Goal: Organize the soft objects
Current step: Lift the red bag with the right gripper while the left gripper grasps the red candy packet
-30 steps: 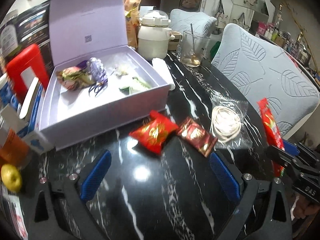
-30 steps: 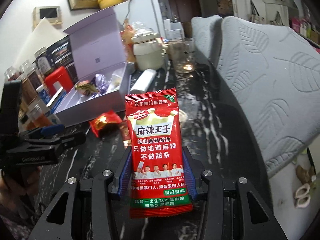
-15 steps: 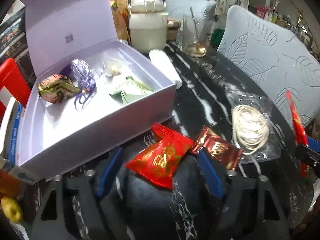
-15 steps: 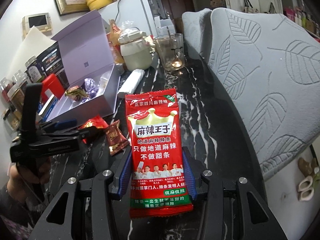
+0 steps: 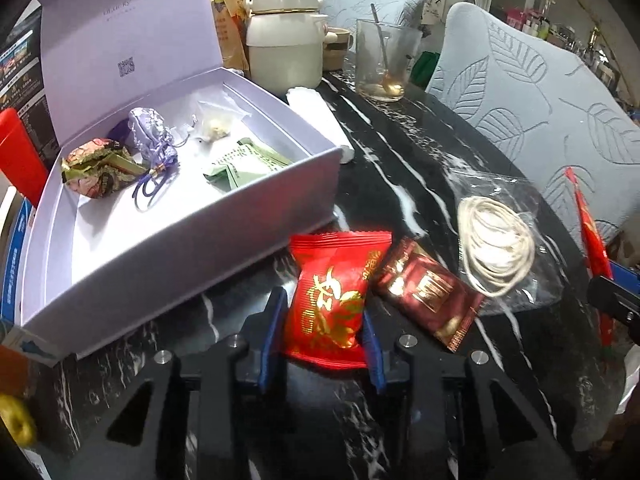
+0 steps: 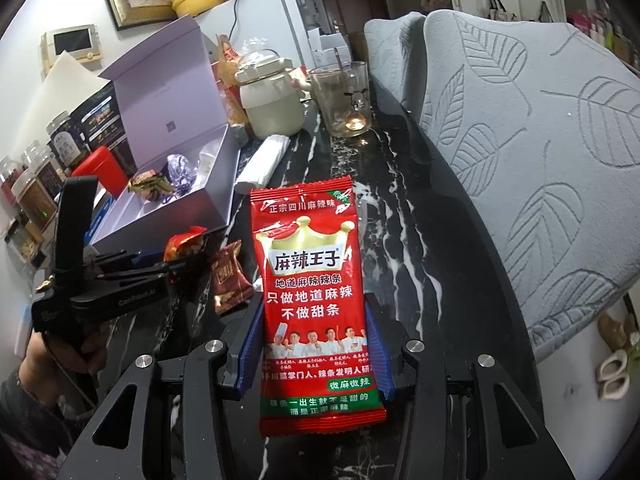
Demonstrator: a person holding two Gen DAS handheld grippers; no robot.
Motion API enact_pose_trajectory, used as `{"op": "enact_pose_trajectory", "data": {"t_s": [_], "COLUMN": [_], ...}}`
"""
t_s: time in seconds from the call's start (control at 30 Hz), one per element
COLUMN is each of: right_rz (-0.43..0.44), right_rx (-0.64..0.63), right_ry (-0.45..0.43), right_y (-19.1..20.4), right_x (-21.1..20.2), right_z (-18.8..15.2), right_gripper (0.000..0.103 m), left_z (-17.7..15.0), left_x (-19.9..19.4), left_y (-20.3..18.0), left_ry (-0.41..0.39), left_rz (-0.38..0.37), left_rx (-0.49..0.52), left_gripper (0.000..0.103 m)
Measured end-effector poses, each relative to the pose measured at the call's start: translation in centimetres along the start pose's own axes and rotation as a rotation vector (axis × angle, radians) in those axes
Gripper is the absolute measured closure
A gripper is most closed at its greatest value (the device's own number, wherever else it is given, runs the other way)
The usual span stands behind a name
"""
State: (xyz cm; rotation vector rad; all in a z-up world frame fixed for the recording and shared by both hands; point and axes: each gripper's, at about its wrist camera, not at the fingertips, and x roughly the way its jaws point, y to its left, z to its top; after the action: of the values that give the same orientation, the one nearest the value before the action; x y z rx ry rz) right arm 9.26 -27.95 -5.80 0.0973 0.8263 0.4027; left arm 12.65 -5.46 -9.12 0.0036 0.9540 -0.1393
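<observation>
My left gripper [image 5: 324, 320] is shut on a bright red candy packet [image 5: 336, 292] on the black marble table [image 5: 404, 168], just in front of the open lavender box [image 5: 180, 248]. The box holds a purple pouch [image 5: 152, 136], a gold-wrapped packet [image 5: 96, 164] and a green sachet [image 5: 244, 164]. A dark red packet [image 5: 428, 296] lies right of the candy. A clear bag of white string [image 5: 496, 244] lies further right. My right gripper [image 6: 308, 336] is shut on a tall red snack bag [image 6: 312, 292], held upright above the table.
A cream pot [image 5: 284, 48], a glass with a spoon [image 5: 380, 60] and a white roll [image 5: 320, 120] stand behind the box. Grey leaf-pattern chairs [image 5: 532, 92] line the table's right edge. Jars and a red container [image 6: 100, 168] sit left of the box.
My left gripper moved forward to the bright red candy packet and closed on it. My right gripper kept its hold on the red snack bag and shifted slightly.
</observation>
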Motion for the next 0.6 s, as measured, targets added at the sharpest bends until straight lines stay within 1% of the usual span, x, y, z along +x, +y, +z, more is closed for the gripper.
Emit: {"op": "enact_pose_trajectory", "data": {"t_s": [0.2, 0.33, 0.43, 0.5, 0.6], "right_rz": [-0.002, 0.0, 0.008, 0.014, 0.022], "right_rx": [0.018, 0.025, 0.026, 0.024, 0.016], "right_ry": [-0.011, -0.011, -0.011, -0.011, -0.005], "right_y": [-0.1, 0.2, 0.6, 1.0, 1.6], "right_x": [-0.9, -1.4, -1.8, -2.0, -2.2], "right_z": [-0.7, -1.3, -2.0, -2.5, -3.3], "right_gripper": [0.057, 0.057, 0.057, 0.057, 0.057], "left_z": [-1.2, -2.6, -3.8, -4.5, -5.6], "left_x": [-2.2, -3.4, -4.1, -4.7, -5.9], "left_y": [-0.3, -0.1, 0.0, 0.2, 0.5], "left_ry": [-0.009, 0.004, 0.004, 0.004, -0.001], "left_rz": [-0.012, -0.034, -0.03, -0.028, -0.023], "left_rx": [-0.016, -0.044, -0.055, -0.064, -0.082], "left_gripper": [0.068, 0.068, 0.068, 0.073, 0.073]}}
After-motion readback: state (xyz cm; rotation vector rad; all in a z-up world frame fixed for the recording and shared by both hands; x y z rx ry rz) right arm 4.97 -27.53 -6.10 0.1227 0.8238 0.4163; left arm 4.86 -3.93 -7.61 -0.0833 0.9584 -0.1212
